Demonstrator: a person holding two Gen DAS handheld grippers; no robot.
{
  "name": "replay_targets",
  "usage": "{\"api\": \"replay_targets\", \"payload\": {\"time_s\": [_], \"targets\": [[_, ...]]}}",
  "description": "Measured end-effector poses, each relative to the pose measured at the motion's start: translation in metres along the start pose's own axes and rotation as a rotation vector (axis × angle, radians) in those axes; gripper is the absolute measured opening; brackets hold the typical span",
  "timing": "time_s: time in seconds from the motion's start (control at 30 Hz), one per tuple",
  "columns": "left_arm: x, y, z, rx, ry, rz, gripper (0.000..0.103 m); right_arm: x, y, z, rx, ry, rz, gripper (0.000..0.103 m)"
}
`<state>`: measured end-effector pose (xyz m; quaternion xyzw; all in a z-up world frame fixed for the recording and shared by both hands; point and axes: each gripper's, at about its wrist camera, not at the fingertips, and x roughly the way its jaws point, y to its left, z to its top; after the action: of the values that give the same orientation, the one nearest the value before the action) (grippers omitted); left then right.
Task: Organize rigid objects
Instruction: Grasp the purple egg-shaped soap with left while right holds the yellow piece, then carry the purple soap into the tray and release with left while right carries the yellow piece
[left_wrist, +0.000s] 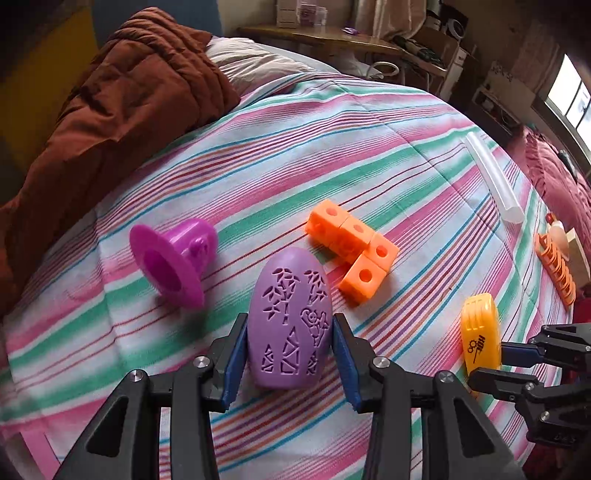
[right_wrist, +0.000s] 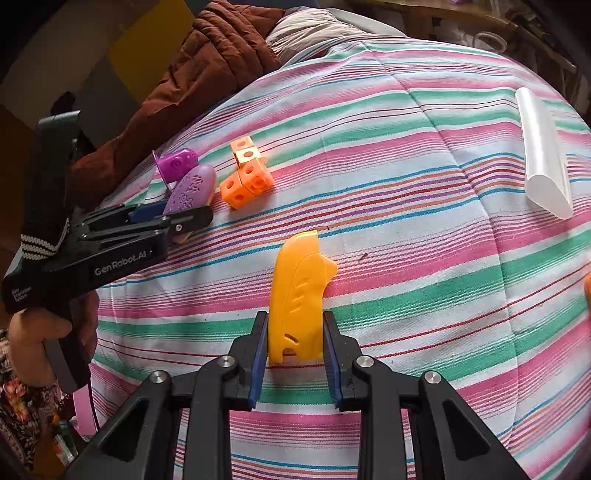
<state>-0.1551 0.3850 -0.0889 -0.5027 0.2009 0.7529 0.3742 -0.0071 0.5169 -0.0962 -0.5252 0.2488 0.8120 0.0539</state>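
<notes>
A: L→R on the striped bedspread (left_wrist: 332, 147)?
B: Far left, magenta bell-shaped piece (left_wrist: 171, 258) on its side, flared rim toward the cam. Next, purple oval shell (left_wrist: 290, 325) w/ cut-out pattern, lying betw the left gripper (left_wrist: 290, 354) pads.
A: Gripping it?
B: No. Blue pads flank it, thin gaps visible both sides, so jaws apart, not clamped. Shell rests on the fabric.
A: Then?
B: Orange cube cluster (left_wrist: 354, 251), just beyond and right of the shell, not touching. Clear tube (left_wrist: 493, 177) well apart, far right edge.
A: Right side?
B: Right gripper (right_wrist: 295, 341) clamped on the yellow-orange casing (right_wrist: 297, 295), pads pressed on both flanks; it stands on edge, near the bedspread's front. Person's hand (right_wrist: 40, 339) holds the left tool's grip.
A: Other stuff?
B: Brown quilt (left_wrist: 122, 110) bunched far left, back.
</notes>
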Motion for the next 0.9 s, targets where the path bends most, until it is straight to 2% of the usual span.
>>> {"api": "replay_targets", "payload": {"time_s": [0.23, 0.5, 0.67, 0.8, 0.9], "targets": [[-0.044, 0.008, -0.042, -0.099, -0.049, -0.047, 0.044, 0.0, 0.005, -0.004, -0.039, -0.023, -0.032, 0.028], [-0.094, 0.042, -0.087, -0.33, -0.12, -0.122, 0.044, 0.002, 0.014, -0.007, -0.084, -0.056, -0.079, 0.028], [-0.125, 0.082, -0.111, -0.445, -0.186, -0.084, 0.044, 0.0, 0.018, -0.01, -0.106, -0.078, -0.097, 0.028], [-0.151, 0.12, -0.137, -0.501, -0.233, -0.009, 0.044, -0.002, 0.025, -0.012, -0.107, -0.087, -0.027, 0.027], [-0.162, 0.153, -0.153, -0.557, -0.251, 0.045, 0.044, -0.008, 0.041, -0.016, -0.142, -0.11, -0.009, 0.027]]}}
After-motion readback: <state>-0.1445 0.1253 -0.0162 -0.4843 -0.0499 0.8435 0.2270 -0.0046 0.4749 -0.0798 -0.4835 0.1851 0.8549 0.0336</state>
